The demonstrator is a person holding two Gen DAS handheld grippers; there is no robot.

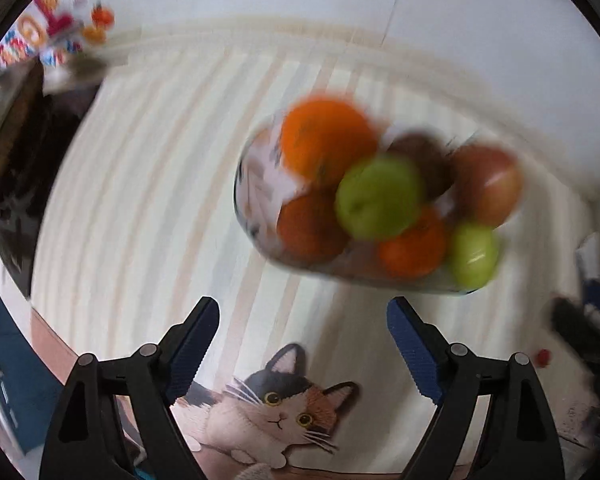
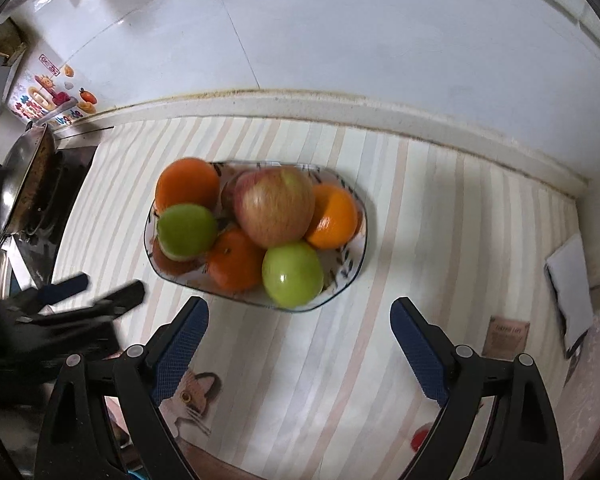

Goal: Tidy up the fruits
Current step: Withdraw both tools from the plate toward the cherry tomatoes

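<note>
Fruits, namely oranges (image 2: 188,184), green apples (image 2: 293,274) and a red apple (image 2: 275,206), fill the plate (image 2: 356,264); left gripper (image 1: 303,316) and right gripper (image 2: 300,316) gape empty.

A striped mat (image 2: 380,240) covers the counter, printed with a calico cat (image 1: 276,412) near its front edge. A wok (image 2: 24,176) sits far left under colourful wall stickers (image 2: 56,96) (blurred in the left view). White tiles (image 2: 340,20) rise behind.

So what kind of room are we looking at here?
Most likely a home kitchen. A wok sits on a dark stove at the left, a white tiled wall runs behind the counter, and a fruit plate rests on a striped mat.
</note>
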